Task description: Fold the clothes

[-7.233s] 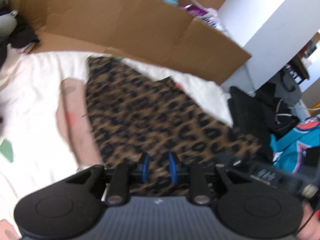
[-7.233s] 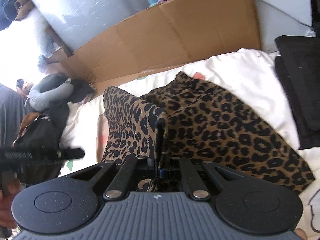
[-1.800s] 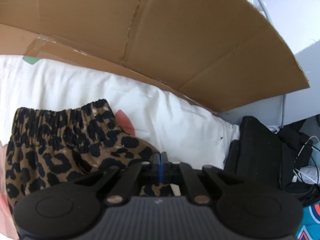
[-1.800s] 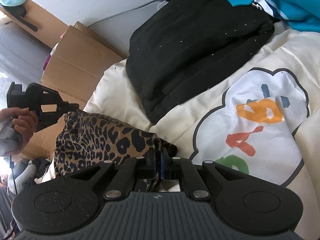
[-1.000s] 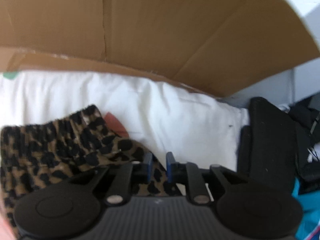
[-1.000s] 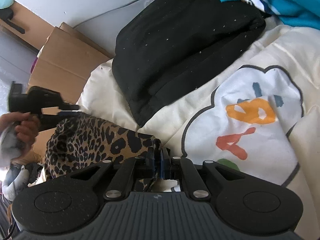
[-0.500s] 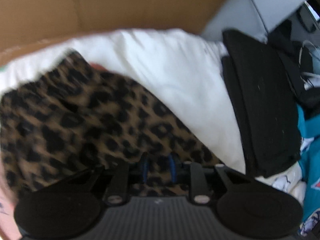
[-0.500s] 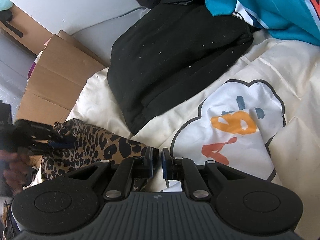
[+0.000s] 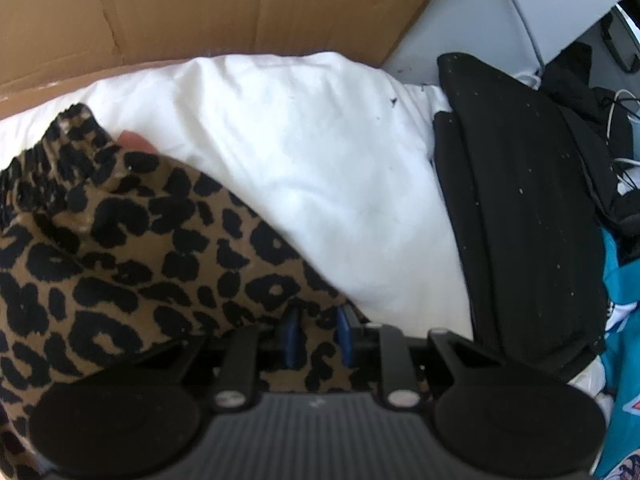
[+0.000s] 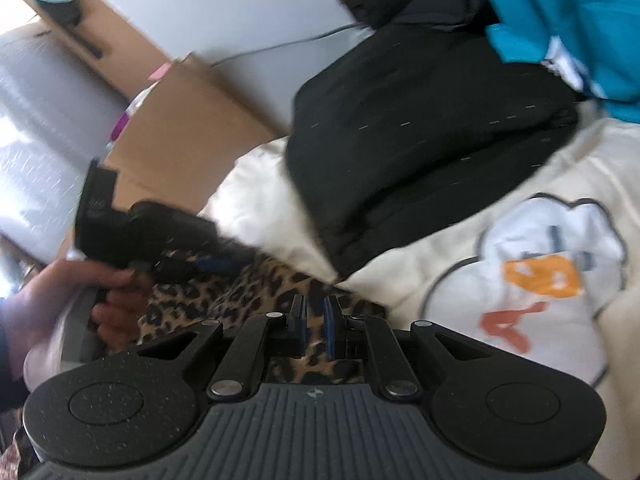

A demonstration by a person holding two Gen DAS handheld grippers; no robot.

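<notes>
Leopard-print shorts (image 9: 132, 248) lie folded on the white duvet (image 9: 304, 160), beside a black garment (image 9: 520, 208). The left gripper (image 9: 316, 334) hovers over them, jaws narrowly apart, gripping nothing. The right gripper (image 10: 315, 330) likewise stands narrowly parted, empty, above the fabric's edge.

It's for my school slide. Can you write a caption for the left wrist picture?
Open tongs hover over leopard cloth on a white duvet, beside black clothes and cardboard.

- Right claw (image 10: 315, 316), jaws slightly parted, over leopard-print garment (image 10: 256, 280) on the bed's cream duvet (image 10: 460, 264).
- Left claw (image 10: 224, 265), hand-held, meets the garment.
- Black folded clothing (image 10: 420, 140) lies behind.
</notes>
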